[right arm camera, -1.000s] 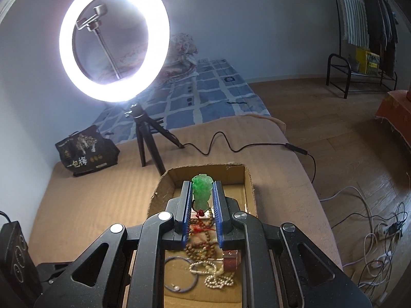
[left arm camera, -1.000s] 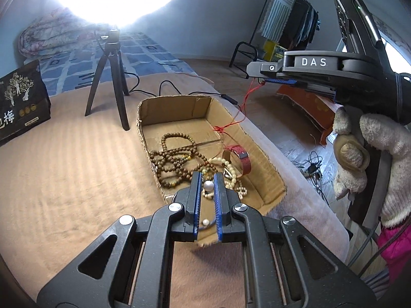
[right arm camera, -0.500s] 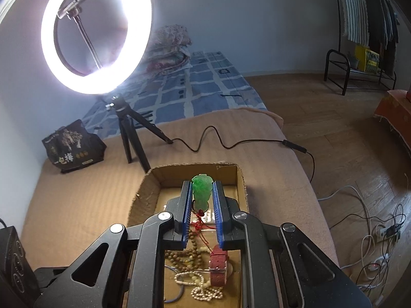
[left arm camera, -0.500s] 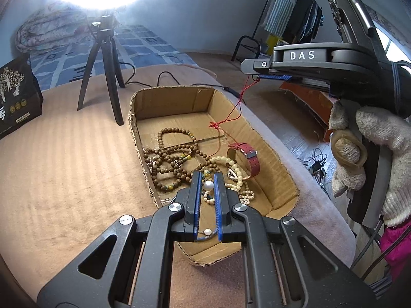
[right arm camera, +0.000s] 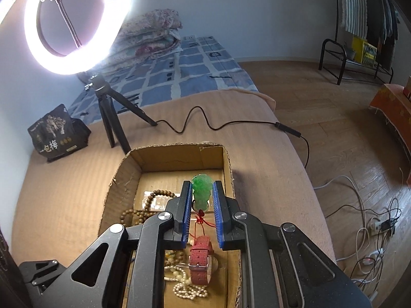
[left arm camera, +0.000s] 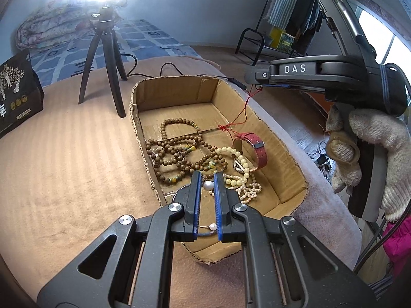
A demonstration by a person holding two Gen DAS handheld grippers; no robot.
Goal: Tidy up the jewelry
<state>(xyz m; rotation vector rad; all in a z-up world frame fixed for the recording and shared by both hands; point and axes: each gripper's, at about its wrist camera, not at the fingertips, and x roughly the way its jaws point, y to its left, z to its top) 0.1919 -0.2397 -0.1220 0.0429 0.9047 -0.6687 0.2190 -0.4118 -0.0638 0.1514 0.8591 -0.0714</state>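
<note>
A cardboard box [left arm camera: 269, 138] on the tan bed holds brown wooden bead strands [left arm camera: 177, 151], cream bead strands [left arm camera: 239, 177] and a red-strapped watch [left arm camera: 254, 148]. My left gripper [left arm camera: 207, 179] is shut on a pearl earring [left arm camera: 208, 185] with a hoop, held over the box's near end. My right gripper [right arm camera: 203, 192] is shut on a green jade pendant [right arm camera: 201, 192] whose red cord [left arm camera: 240, 114] trails down into the box. The right gripper shows in the left wrist view [left arm camera: 259, 75], raised above the box's right wall. The box [right arm camera: 123, 179] and watch [right arm camera: 200, 261] also show in the right wrist view.
A ring light on a black tripod [left arm camera: 102, 59] stands just beyond the box, its cable [right arm camera: 231, 125] running across the bed. A black printed bag [left arm camera: 15, 89] sits at far left. The bed edge drops off to the right of the box [left arm camera: 321, 184].
Both grippers moved forward along the box, which now looms larger. The red cord is lifted with the pendant, and the watch now lies under the right gripper.
</note>
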